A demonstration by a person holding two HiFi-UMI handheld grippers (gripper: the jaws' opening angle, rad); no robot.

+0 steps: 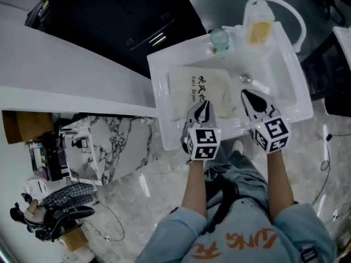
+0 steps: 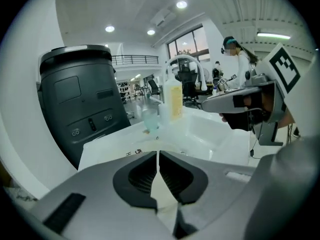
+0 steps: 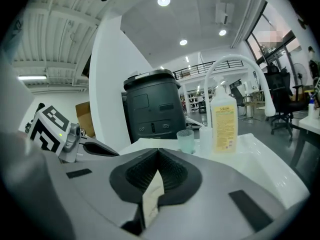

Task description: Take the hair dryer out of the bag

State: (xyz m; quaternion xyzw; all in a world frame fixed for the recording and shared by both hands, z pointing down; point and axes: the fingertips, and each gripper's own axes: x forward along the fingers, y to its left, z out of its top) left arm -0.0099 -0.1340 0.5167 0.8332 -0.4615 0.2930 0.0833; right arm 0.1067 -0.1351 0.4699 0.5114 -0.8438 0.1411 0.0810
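Note:
A flat cream cloth bag (image 1: 200, 89) printed "Hair Dryer" lies on the left part of a white sink (image 1: 285, 70). No hair dryer shows outside it. My left gripper (image 1: 205, 107) is over the bag's near edge, jaws shut. In the left gripper view its tips (image 2: 158, 154) meet over the bag (image 2: 131, 149), and cream cloth shows through the slit behind them. My right gripper (image 1: 247, 96) is shut just off the bag's right edge. Its tips (image 3: 159, 151) also meet, with a cream strip in the slit behind. Whether either pinches the cloth I cannot tell.
A pale green cup (image 1: 219, 37), a yellow-labelled bottle (image 1: 259, 26) and a curved white faucet (image 1: 293, 15) stand at the sink's far side. A tall black machine (image 1: 126, 15) stands behind on the left. The drain (image 1: 244, 78) lies in the basin.

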